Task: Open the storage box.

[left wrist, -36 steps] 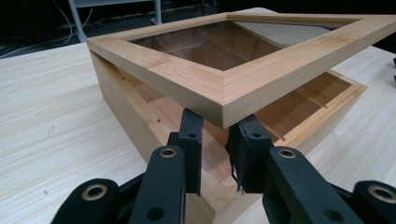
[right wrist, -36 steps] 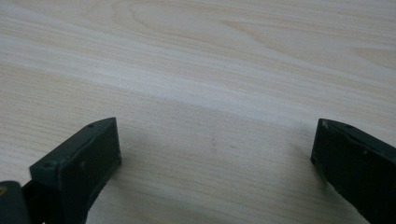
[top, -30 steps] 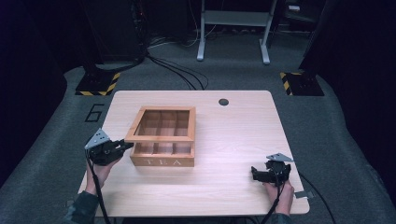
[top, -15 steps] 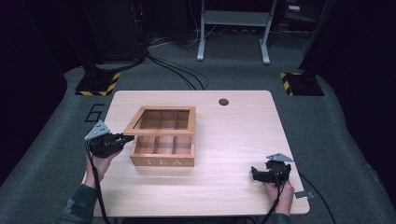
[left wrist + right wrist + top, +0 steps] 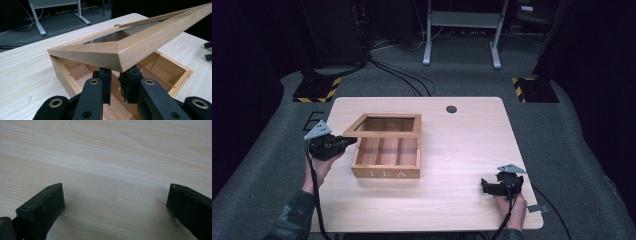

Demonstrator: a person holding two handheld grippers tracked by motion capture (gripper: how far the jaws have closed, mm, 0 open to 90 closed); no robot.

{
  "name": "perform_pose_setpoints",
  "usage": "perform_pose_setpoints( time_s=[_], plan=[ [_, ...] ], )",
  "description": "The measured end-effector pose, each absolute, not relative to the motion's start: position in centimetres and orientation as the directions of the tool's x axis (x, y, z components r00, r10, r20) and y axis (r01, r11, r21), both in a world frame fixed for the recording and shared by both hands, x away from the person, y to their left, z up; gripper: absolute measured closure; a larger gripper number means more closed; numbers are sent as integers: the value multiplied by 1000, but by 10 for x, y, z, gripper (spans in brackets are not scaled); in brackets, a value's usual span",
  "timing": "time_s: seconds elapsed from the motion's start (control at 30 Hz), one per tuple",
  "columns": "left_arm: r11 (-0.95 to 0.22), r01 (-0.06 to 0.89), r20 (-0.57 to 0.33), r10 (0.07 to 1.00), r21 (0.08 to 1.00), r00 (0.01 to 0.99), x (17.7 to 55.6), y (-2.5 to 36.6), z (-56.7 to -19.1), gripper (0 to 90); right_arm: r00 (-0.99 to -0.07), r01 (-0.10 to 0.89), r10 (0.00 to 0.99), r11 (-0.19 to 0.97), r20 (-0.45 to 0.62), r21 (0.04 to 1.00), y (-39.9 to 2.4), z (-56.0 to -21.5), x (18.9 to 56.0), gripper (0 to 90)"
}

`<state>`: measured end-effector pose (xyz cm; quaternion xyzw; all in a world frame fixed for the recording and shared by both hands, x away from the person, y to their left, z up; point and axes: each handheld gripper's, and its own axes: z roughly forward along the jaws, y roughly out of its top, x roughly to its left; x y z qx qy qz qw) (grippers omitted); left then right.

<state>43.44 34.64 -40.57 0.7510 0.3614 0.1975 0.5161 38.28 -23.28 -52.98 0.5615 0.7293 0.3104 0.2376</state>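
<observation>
A wooden box marked TEA (image 5: 387,173) stands left of the table's middle. Its framed lid (image 5: 382,134) is tilted up at the front, and several compartments show beneath it. My left gripper (image 5: 352,141) is at the box's left front corner. In the left gripper view the jaws (image 5: 117,75) stand almost together with a thin gap. Their tips are tucked under the lid's raised corner (image 5: 100,53) and hold nothing between them. The box wall (image 5: 62,72) lies just below. My right gripper (image 5: 485,185) rests low near the table's front right, open (image 5: 115,197) over bare wood.
The table (image 5: 462,145) has a round cable hole (image 5: 451,109) near its back edge. Cables and a metal stand's legs (image 5: 462,40) lie on the floor beyond. Yellow-black striped bases sit at both back corners.
My left gripper has moved right to the box's corner and slid under the lid. The lid's front edge has risen off the box. The right gripper has stayed put.
</observation>
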Motion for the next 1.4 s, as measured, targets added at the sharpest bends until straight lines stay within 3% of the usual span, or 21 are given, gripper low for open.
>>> perform_pose_setpoints(
  time_s=[0.37,1.4],
  plan=[
    [-200,365,-101,744,909,660,447,347,-397,796,-256,672,967,176,2,719,-233,-530,383,10],
    [-244,337,-48,743,909,667,471,334,-371,791,-259,670,966,180,0,720,-233,-530,383,9]
  ],
)
